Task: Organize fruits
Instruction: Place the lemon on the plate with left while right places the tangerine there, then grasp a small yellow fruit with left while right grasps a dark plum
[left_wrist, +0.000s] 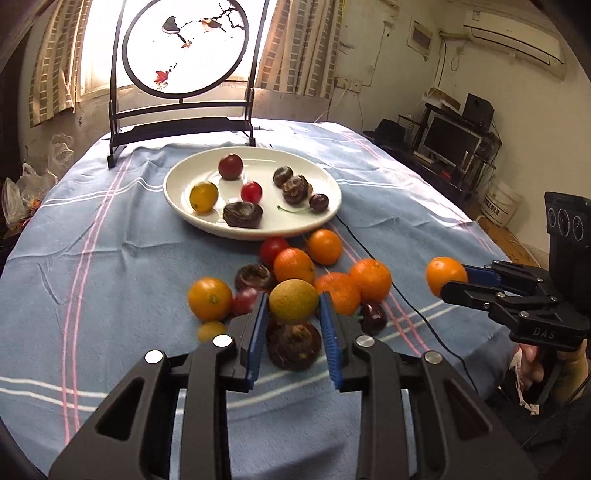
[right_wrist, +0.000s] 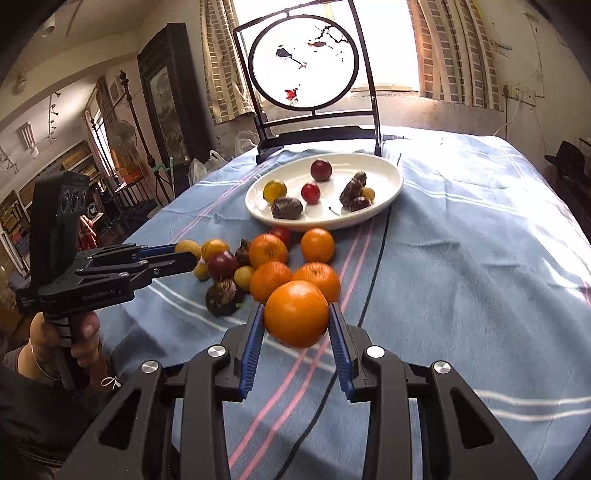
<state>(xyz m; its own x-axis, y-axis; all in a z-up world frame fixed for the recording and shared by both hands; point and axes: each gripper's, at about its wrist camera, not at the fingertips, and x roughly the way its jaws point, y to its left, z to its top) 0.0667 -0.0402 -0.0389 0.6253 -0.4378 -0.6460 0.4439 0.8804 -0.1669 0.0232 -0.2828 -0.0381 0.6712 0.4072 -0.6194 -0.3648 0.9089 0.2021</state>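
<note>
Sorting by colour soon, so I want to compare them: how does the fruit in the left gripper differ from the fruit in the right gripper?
The left gripper is shut on a dull yellow-green fruit; the right gripper is shut on a glossy, bright orange fruit. The yellow-green fruit looks somewhat smaller against its pads than the orange fruit does. Both are round, clamped between blue pads and lifted off the blue tablecloth.

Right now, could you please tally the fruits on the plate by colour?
Red fruits: 2
Yellow fruits: 2, one half hidden
Dark fruits: 4
Total: 8
</note>
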